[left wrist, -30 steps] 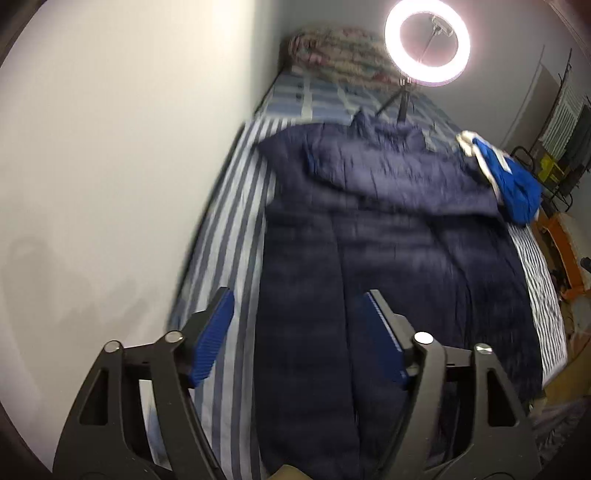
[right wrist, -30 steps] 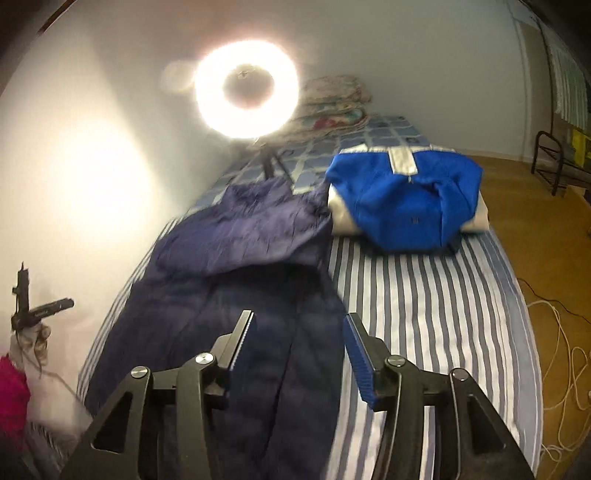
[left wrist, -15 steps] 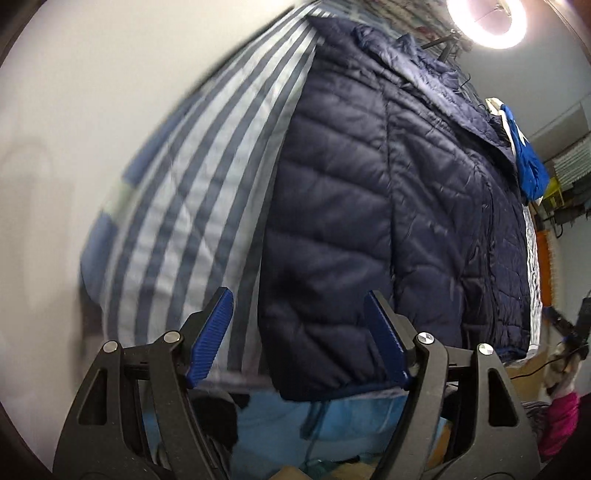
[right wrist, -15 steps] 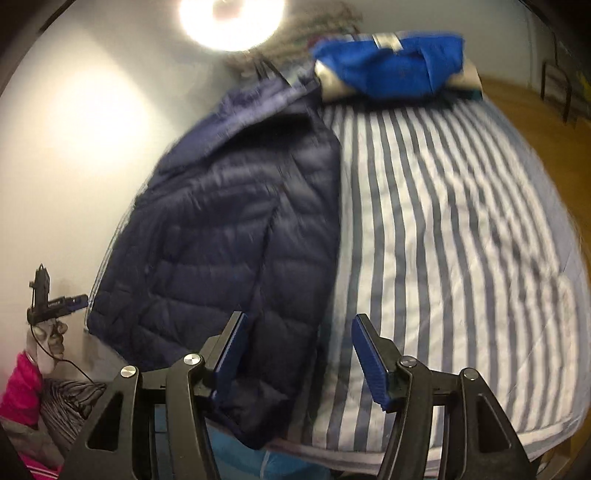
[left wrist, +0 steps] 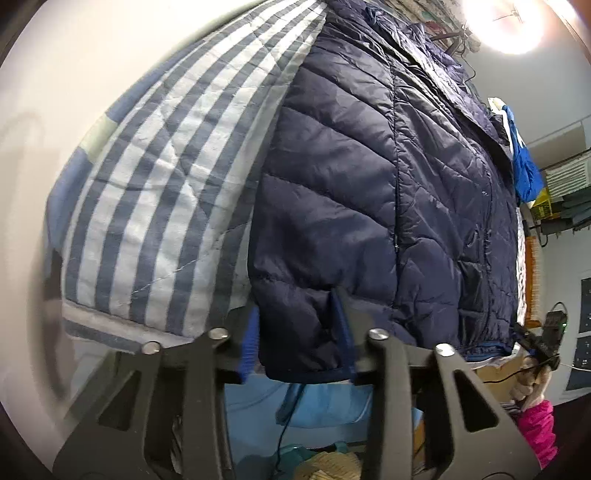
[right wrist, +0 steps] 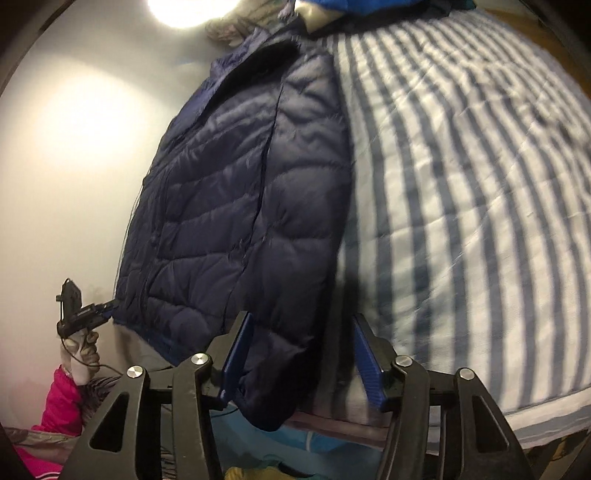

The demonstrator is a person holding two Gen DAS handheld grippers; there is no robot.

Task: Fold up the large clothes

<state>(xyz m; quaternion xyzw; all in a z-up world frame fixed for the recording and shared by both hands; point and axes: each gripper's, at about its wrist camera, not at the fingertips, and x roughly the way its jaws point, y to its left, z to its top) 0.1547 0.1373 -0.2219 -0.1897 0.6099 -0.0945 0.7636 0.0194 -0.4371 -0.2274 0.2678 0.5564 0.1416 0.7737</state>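
Observation:
A large navy quilted puffer jacket (left wrist: 369, 177) lies flat on a blue-and-white striped bed (left wrist: 147, 177), its hem hanging over the near edge. My left gripper (left wrist: 295, 332) has its jaws narrowed around the hem's left corner, the blue pads pressing the fabric. In the right wrist view the jacket (right wrist: 240, 192) lies left of bare striped sheet (right wrist: 461, 184). My right gripper (right wrist: 301, 347) is open with its jaws around the hem's right corner; the right pad stands apart from the fabric.
A bright ring light (left wrist: 509, 26) stands at the head of the bed. A folded blue garment (left wrist: 524, 173) lies at the jacket's far right. The white wall (left wrist: 55, 74) runs along the bed's left side. Clutter and cables lie below the bed edge.
Both grippers have dropped and moved in to the jacket's hem at the bed's near edge. The left jaws have narrowed onto the hem corner; the right jaws stay open around the other corner.

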